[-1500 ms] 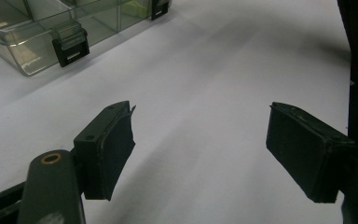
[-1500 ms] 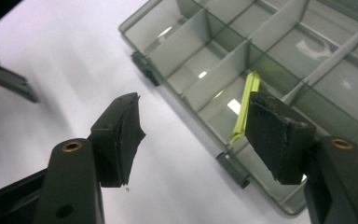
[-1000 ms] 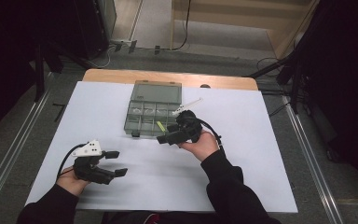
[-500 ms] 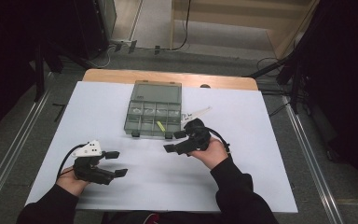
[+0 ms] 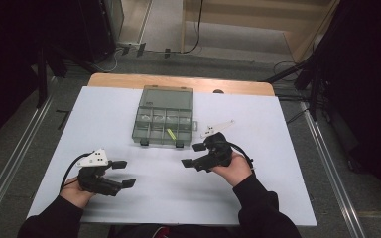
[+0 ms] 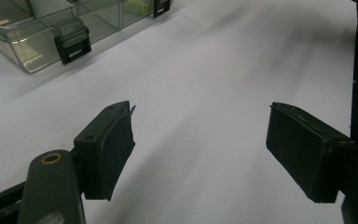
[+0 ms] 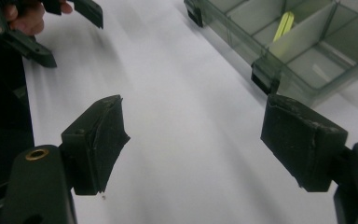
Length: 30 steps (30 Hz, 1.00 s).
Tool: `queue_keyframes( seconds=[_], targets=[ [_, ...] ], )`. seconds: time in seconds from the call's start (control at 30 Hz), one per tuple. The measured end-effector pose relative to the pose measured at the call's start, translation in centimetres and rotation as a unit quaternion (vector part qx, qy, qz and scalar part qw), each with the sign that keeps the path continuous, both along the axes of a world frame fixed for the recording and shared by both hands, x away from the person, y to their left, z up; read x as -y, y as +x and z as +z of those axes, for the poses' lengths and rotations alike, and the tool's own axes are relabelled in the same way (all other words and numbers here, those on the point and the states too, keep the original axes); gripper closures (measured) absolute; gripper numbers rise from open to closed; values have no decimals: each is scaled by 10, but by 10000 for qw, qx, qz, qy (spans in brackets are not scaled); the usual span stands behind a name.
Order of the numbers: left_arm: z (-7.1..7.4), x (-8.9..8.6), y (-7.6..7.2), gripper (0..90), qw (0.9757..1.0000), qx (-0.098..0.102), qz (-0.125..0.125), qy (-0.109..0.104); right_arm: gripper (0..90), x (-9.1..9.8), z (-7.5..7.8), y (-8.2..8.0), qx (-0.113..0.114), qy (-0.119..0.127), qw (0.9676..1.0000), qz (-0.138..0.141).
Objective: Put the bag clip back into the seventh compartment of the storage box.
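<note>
A clear compartment box (image 5: pixel 163 119) lies open at the far middle of the white table, with a yellow-green piece (image 5: pixel 170 133) in one front compartment. My right gripper (image 5: pixel 192 154) hovers just in front of the box's right front corner and points left. Its jaws have just been opening and stand open with nothing between them. The right gripper view looks past these open jaws (image 7: pixel 196 140) at the box (image 7: pixel 307 51) and the yellow-green piece (image 7: pixel 284 23). My left gripper (image 5: pixel 125 173) rests at the near left, open and empty. Bare table lies between its jaws (image 6: pixel 200 149), with the box (image 6: pixel 28 42) beyond.
The white sheet (image 5: pixel 278 188) covers the table, and a wooden strip (image 5: pixel 129 79) shows along the far edge. Metal rails (image 5: pixel 327 163) run along both sides on the floor. Two black latches (image 5: pixel 144 142) stick out from the box's front wall.
My right gripper has drawn back from the box's front right corner toward the person and a little to the right, and its jaws stand wider. The left gripper has stayed put.
</note>
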State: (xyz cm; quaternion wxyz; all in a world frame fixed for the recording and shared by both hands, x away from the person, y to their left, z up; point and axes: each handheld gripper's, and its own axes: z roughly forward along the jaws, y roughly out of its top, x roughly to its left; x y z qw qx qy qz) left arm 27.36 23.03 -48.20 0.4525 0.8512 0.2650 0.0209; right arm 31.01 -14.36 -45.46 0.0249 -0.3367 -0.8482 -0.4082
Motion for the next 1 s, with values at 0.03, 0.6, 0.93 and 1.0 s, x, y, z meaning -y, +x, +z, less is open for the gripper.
queue_keyframes(
  seconds=[0.03,0.6,0.93,1.0],
  targets=[
    [0,0,0,224,10000,-8,-4,-17,220,2,-1,-2,11,-13,10000,0],
    [1,-1,0,224,10000,-10,21,-29,220,32,-13,-22,-35,-98,9999,-127],
    [1,-2,0,224,10000,2,56,-38,220,53,-22,-34,62,-139,9996,-253],
    [1,-2,0,224,10000,4,64,-52,220,57,-24,-37,59,-160,9994,-306]
  ],
)
